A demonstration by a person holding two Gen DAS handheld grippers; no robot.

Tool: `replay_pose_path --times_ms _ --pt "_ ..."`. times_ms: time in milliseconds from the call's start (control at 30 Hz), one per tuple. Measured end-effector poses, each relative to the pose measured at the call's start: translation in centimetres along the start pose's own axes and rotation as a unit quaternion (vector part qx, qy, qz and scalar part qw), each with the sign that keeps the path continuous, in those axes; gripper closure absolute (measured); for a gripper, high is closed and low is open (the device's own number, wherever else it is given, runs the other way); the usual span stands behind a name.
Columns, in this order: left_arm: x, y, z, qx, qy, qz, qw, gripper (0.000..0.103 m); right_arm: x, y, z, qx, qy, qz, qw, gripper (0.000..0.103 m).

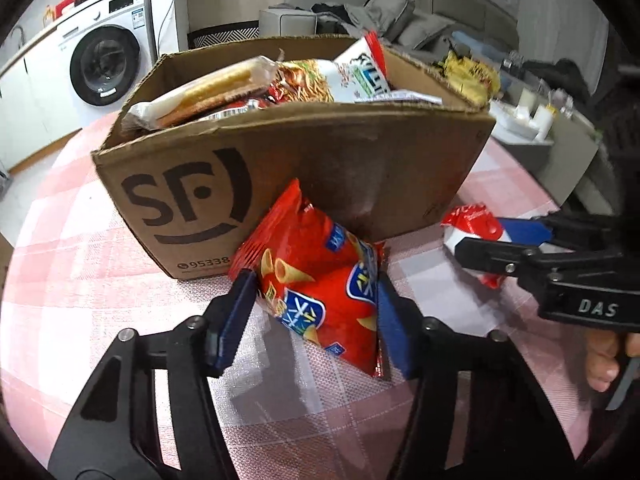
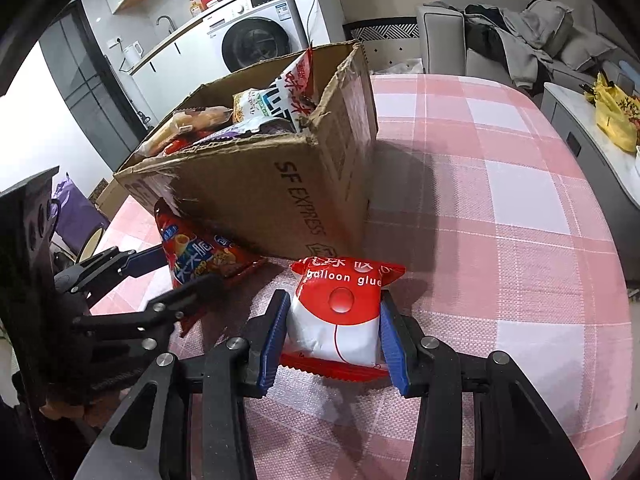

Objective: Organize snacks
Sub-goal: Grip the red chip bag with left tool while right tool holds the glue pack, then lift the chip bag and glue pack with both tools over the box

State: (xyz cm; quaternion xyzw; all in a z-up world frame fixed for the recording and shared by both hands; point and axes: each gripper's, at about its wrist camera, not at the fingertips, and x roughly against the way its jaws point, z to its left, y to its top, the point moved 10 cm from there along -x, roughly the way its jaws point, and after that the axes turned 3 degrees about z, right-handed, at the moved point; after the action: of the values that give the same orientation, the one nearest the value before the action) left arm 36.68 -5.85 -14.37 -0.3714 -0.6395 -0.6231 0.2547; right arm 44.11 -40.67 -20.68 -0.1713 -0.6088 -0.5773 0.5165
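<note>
A cardboard SF box (image 1: pixel 340 168) (image 2: pixel 280 184) stands on the pink checked table, filled with several snack packets (image 1: pixel 256 88). A red chip bag (image 1: pixel 320 284) (image 2: pixel 200 256) leans against the box front. My left gripper (image 1: pixel 316 320) (image 2: pixel 176 276) is shut on it, a blue pad on each side. A red and white "balloon glue" packet (image 2: pixel 340 312) (image 1: pixel 472 228) lies on the table right of the box. My right gripper (image 2: pixel 334 344) (image 1: pixel 492 240) is shut on it, pads pressing both sides.
The pink checked tablecloth (image 2: pixel 500 200) stretches right of the box. A washing machine (image 1: pixel 104 64) stands behind on the left, a grey sofa (image 2: pixel 500 40) with clothes behind. A side table with a yellow bag (image 2: pixel 616 116) stands at the far right.
</note>
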Motion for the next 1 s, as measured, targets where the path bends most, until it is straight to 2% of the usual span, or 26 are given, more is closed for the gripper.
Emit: replay_pose_path --times_ms 33,300,433,533,1000 --pt "0.1 0.1 0.1 0.000 0.001 -0.003 1.0000 0.054 0.1 0.0 0.0 0.000 0.001 -0.001 1.000 0.058" --pt "1.4 0.2 0.0 -0.002 -0.008 -0.025 0.9997 0.062 0.8 0.2 0.6 0.004 0.005 -0.009 1.000 0.058" --pt "2.6 -0.3 0.5 0.001 -0.011 -0.034 0.9994 0.066 1.5 0.5 1.5 0.007 0.023 -0.017 1.000 0.058" --pt "3.9 -1.7 1.5 0.001 -0.014 -0.038 0.9992 0.067 2.1 0.6 2.1 0.016 0.024 -0.023 0.999 0.058" --pt "8.8 -2.3 2.7 0.008 -0.022 -0.077 0.9968 0.067 4.5 1.4 3.9 0.035 0.028 -0.053 0.998 0.058"
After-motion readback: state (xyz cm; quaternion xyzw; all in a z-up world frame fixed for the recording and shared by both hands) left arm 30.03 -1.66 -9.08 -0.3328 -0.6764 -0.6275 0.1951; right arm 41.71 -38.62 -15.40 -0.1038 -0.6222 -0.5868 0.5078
